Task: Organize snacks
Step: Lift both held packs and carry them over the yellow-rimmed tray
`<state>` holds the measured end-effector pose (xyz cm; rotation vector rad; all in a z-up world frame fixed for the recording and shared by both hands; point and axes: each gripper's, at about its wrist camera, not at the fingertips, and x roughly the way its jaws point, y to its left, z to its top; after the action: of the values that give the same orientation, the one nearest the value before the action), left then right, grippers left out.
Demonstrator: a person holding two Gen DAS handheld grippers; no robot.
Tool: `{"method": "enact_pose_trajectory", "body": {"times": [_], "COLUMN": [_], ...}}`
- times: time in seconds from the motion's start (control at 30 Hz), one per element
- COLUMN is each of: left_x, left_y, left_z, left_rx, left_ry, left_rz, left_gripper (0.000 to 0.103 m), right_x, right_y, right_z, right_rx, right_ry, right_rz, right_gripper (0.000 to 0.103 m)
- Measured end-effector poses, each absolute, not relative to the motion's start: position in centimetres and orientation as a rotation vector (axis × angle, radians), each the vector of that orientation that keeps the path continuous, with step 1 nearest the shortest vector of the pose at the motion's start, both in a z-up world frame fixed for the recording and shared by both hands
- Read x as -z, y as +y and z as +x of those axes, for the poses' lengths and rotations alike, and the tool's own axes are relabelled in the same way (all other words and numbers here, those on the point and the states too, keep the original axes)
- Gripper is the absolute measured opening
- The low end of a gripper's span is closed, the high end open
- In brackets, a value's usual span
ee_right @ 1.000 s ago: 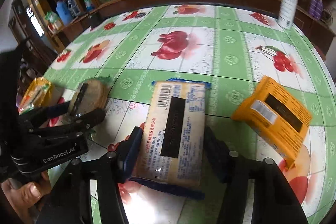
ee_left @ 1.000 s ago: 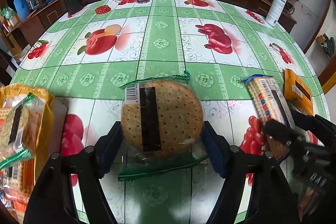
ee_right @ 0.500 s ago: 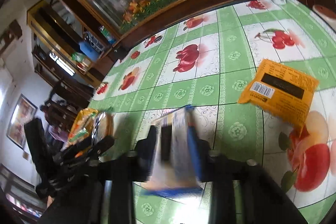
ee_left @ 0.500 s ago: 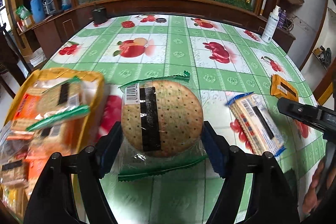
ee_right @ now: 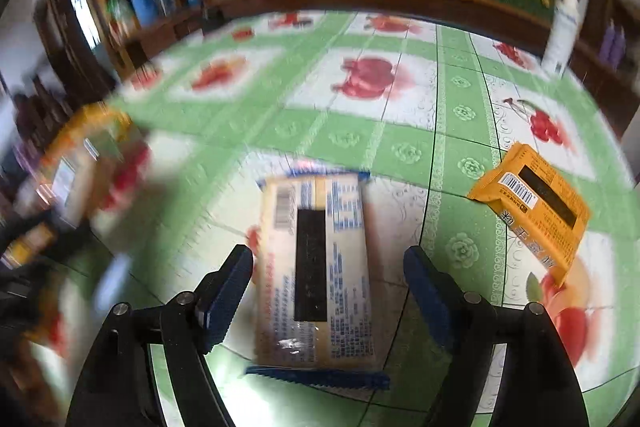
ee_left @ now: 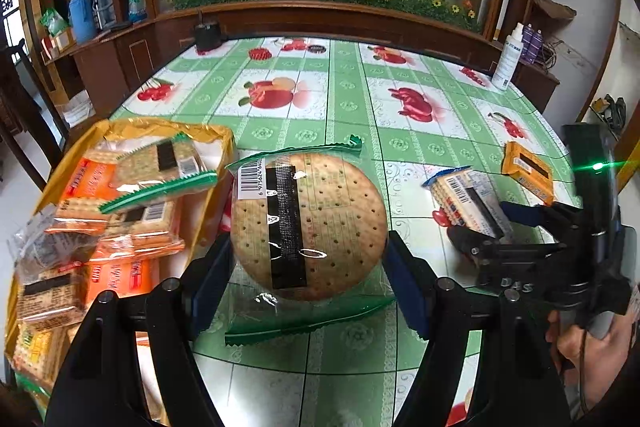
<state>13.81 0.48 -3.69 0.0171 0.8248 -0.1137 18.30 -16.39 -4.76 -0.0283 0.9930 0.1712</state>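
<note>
Left gripper (ee_left: 308, 263) pinches one round cracker pack (ee_left: 308, 223) between its blue pads (ee_left: 210, 279), holding it above the near part of the table (ee_left: 348, 107). Right gripper (ee_right: 328, 291) stands spread, its jaws on either side of one rectangular cracker pack (ee_right: 316, 267) edged in blue; the left pad sits just beside the wrapper, the right pad apart from it, though the view is blurred. One orange snack packet (ee_right: 532, 207) lies near the table's right edge. At the left edge sits one yellow bag (ee_left: 224, 143), open, with several cracker packs piled inside; at least five show, the exact count unclear. One white spray bottle (ee_left: 508, 59) stands at the far right corner.
</note>
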Motion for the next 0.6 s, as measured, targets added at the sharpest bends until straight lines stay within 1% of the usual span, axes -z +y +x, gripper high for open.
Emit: {"method": "enact_pose_trajectory", "body": {"times": [0.03,0.1,0.33,0.6], "left_x": [3.5,2.9,1.2,0.5], "left_y": [0.6,1.0,3.4,6.5], "left_z": [13.6,13.0,11.2,9.9], "left_rx": [0.111,0.105,0.050,-0.028], "left_ry": [0.817,0.800,0.745,0.706], "left_rz": [0.020,0.018,0.014,0.004], "left_gripper": [0.073,0.073,0.073,0.074], "right_x": [5.3,5.0,3.9,1.9], "right_y": [-16.0,-15.8,-17.1,-15.3], "right_z": [18.4,18.1,17.5,16.0], "right_rx": [-0.175,-0.183,-0.224,-0.311], "right_ry": [1.022,1.009,0.978,0.908], "right_rz": [-0.048,-0.054,0.076,0.157], "right_gripper": [0.074,0.057,0.057,0.056]}}
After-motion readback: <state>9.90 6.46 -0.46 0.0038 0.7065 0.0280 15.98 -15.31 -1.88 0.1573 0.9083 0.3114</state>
